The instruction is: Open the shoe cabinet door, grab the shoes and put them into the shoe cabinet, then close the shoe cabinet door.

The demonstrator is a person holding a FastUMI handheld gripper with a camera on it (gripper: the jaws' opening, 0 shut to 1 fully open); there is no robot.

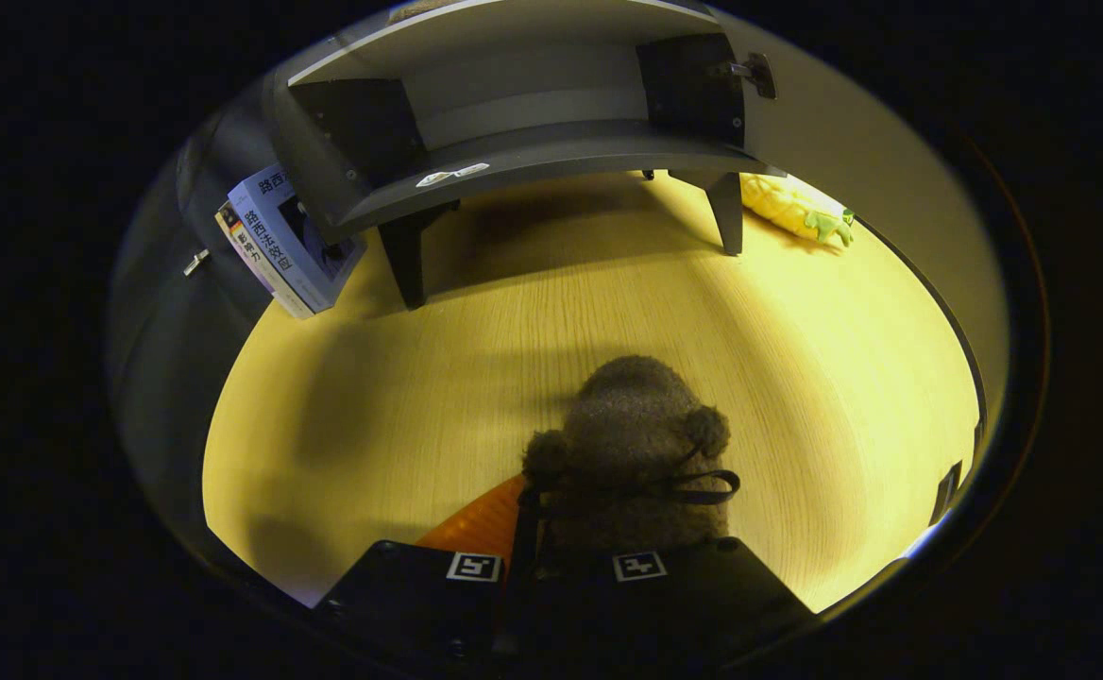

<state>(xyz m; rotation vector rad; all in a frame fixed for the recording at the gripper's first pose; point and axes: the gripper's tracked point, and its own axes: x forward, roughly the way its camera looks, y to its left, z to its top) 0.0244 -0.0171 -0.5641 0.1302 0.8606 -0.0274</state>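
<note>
Gripper view looks down over a big wood-grain desk (778, 378) lit a warm yellow. At the far side stands the dark shoe cabinet (523, 156) on short legs, and its door (693, 90) with the little latch is already swung open, so the inside shelf is showing and looks free for the shoe. Leaning against the cabinet's left end is a stack of books (282, 241), and off past the right leg lies a yellow plush toy (792, 210) with a green bit.

Now the part that matters: the fuzzy brown shoe (632, 453), with pom-poms and a dark lace bow, sits right in the hand-held gripper (551, 567). Its back end is tucked between the two fingers and its rounded toe points straight ahead, so the long axis runs along the fingers toward the cabinet. The fingers look closed in on it from both sides, so I'd call that a grip on the shoe. Something orange (481, 519) peeks out just left of the shoe; can't tell what it is.

So the cabinet opening lies dead ahead and well apart from the shoe. My guess is the carry is barely started: push forward, toe first, aiming between the cabinet's side walls above the bottom shelf.
</note>
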